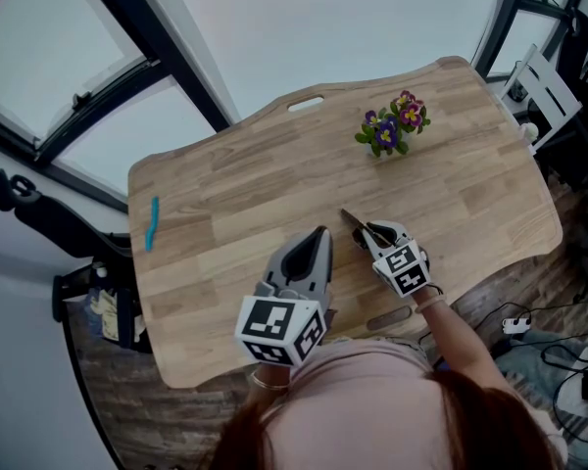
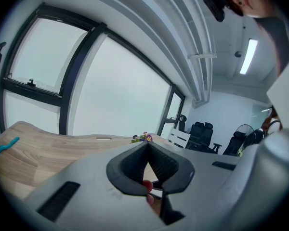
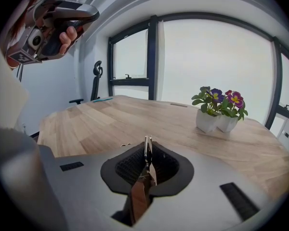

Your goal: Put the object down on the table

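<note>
A thin metal tool (image 3: 147, 154) with a brown lower part stands on edge between the jaws of my right gripper (image 3: 147, 146), which is shut on it. From above, the tool (image 1: 351, 221) shows as a dark sliver that pokes out ahead of the right gripper (image 1: 365, 231) over the near middle of the wooden table (image 1: 255, 179). I cannot tell whether it touches the wood. My left gripper (image 1: 319, 235) hangs just to the left, shut and empty. Its jaws meet at the tips in the left gripper view (image 2: 147, 146).
Two small white pots of pansies (image 1: 394, 125) stand at the far right of the table, also in the right gripper view (image 3: 216, 110). A teal strip (image 1: 153, 221) lies near the left edge. Cables and a white rack (image 1: 541, 91) are off the right side.
</note>
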A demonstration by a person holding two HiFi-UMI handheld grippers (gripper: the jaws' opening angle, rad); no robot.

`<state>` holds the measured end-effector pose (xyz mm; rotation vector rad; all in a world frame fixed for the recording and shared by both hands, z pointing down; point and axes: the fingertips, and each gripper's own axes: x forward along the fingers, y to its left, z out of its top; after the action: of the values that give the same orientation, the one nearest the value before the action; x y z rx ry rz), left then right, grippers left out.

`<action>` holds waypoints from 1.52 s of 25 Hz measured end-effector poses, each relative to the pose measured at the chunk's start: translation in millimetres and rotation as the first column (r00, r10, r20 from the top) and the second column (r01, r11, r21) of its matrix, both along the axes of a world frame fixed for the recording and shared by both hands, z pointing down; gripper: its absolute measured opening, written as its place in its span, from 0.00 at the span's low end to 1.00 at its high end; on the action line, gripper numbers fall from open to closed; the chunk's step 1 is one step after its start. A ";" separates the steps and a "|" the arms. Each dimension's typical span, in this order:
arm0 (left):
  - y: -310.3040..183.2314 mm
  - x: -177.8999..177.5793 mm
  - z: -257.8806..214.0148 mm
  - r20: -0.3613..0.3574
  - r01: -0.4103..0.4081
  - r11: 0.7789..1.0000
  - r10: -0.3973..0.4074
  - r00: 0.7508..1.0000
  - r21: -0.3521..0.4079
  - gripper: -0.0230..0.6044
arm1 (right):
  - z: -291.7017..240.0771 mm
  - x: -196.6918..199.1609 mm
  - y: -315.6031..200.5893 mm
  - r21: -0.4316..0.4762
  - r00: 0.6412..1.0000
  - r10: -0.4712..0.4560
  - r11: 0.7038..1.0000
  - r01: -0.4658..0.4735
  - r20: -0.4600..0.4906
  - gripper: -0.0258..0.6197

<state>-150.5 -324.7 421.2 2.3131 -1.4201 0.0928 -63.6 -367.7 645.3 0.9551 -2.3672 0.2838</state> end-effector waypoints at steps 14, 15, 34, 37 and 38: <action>2.2 1.6 3.1 0.010 -0.005 1.000 0.005 1.000 -0.011 0.04 | 4.3 -6.2 3.6 -0.021 1.000 -0.016 1.000 0.017 0.017 0.10; 2.4 1.8 3.4 0.011 -0.005 1.000 0.006 1.000 -0.012 0.04 | 5.0 -6.7 4.1 -0.024 1.000 -0.019 1.000 0.019 0.017 0.10; 1.3 -0.6 3.7 0.012 -0.003 1.000 0.003 1.000 -0.012 0.04 | 18.4 -12.2 5.8 -0.072 0.999 -0.039 0.997 0.040 0.011 0.21; 1.4 -1.0 3.9 0.012 -0.001 1.000 0.002 1.000 -0.010 0.04 | 16.8 -11.8 1.7 -0.064 0.999 -0.028 0.998 0.029 0.016 0.22; 1.8 -1.2 3.8 0.012 -0.001 1.000 0.001 1.000 -0.010 0.04 | 15.5 -11.8 1.1 -0.064 1.000 -0.026 0.998 0.027 0.017 0.22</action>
<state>-151.7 -322.9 425.0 2.3091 -1.4215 0.1139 -75.4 -366.6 660.9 0.8942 -2.3684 0.3562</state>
